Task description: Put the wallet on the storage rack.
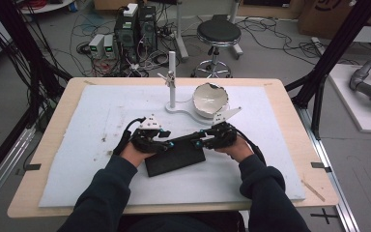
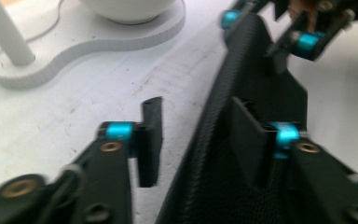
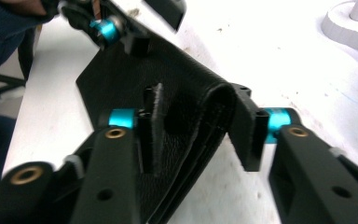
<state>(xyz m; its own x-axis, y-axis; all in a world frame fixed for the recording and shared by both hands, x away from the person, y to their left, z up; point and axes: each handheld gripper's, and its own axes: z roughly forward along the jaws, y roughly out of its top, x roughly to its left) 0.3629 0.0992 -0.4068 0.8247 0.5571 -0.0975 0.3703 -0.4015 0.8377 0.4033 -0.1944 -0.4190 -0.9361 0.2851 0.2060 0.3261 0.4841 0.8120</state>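
A black folded leather-like case (image 1: 174, 162) lies on the white mat in front of the person, lifted along its upper edge between both grippers. My right gripper (image 3: 196, 126) is shut on the case's (image 3: 135, 70) folded end, one pad on its face and the other against the fold. My left gripper (image 2: 198, 140) stands open over the other end of the case (image 2: 256, 79). Its right pad is over the black material and its left pad (image 2: 149, 140) is off the edge above bare mat. In the high view the left gripper (image 1: 166, 137) and right gripper (image 1: 198, 141) face each other closely.
A white bowl (image 1: 210, 99) with a broken rim rests on a flat white stand with an upright post (image 1: 172, 79) at the back middle of the mat (image 1: 101, 111). The wooden table edge (image 1: 299, 125) frames the mat. A stool (image 1: 217, 34) stands beyond the table.
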